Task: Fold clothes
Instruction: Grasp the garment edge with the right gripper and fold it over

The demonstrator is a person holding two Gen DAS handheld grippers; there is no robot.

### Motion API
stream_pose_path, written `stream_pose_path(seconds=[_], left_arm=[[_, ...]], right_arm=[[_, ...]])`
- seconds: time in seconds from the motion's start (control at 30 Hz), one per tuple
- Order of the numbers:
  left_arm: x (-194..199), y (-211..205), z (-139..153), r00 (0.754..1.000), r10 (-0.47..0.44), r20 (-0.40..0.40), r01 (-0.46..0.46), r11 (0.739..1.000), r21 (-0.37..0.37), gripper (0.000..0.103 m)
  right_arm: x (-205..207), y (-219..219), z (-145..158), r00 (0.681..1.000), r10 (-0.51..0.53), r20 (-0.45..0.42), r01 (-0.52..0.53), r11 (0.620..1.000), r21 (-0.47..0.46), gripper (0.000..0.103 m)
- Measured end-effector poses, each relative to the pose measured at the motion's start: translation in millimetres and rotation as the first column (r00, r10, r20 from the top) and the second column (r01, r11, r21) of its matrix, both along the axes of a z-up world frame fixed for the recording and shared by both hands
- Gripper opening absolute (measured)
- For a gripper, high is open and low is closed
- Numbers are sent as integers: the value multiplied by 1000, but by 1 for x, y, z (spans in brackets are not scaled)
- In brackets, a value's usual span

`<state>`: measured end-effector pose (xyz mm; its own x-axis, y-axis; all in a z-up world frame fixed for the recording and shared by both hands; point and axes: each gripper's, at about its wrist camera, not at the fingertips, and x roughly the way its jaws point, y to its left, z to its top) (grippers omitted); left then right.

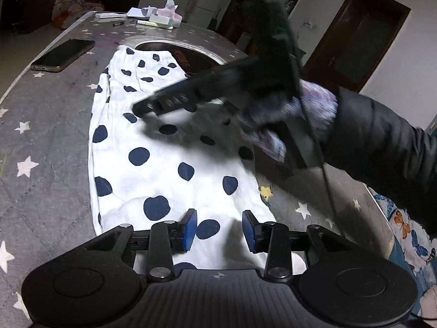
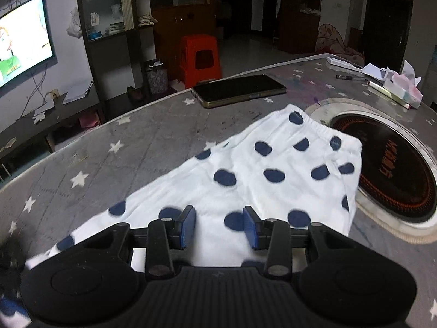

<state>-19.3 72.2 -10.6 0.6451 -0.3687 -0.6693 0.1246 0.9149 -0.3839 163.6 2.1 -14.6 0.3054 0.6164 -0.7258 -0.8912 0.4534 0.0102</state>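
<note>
A white garment with navy dots (image 1: 164, 164) lies flat on the grey star-patterned table cover (image 1: 41, 136), its elastic waistband at the far end. My left gripper (image 1: 220, 228) hovers over the near end, jaws open, only cloth showing beneath the gap. My right gripper (image 1: 140, 108), blurred and held by a gloved hand (image 1: 314, 109) in a dark sleeve, reaches in from the right above the garment's middle. In the right wrist view the right gripper (image 2: 220, 225) is open above the garment (image 2: 273, 164), with nothing between its blue pads.
A dark phone (image 2: 237, 90) lies beyond the garment near the table edge. A round inset hob (image 2: 396, 172) sits beside the waistband, partly under the cloth. Papers, a pen and tissues (image 2: 401, 90) crowd the far end. A red stool (image 2: 199, 60) stands on the floor.
</note>
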Motion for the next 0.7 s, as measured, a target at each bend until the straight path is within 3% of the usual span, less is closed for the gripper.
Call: stream_pose_path(seconds=[0.6, 0.7], left_arm=[[-5, 3, -1, 1000, -21, -2, 21, 999, -45, 43], [-6, 3, -1, 1000, -22, -3, 21, 998, -51, 43]], right_arm=[[64, 58, -5, 998, -58, 13, 58, 998, 23, 41], [75, 66, -7, 997, -76, 13, 76, 997, 28, 46]])
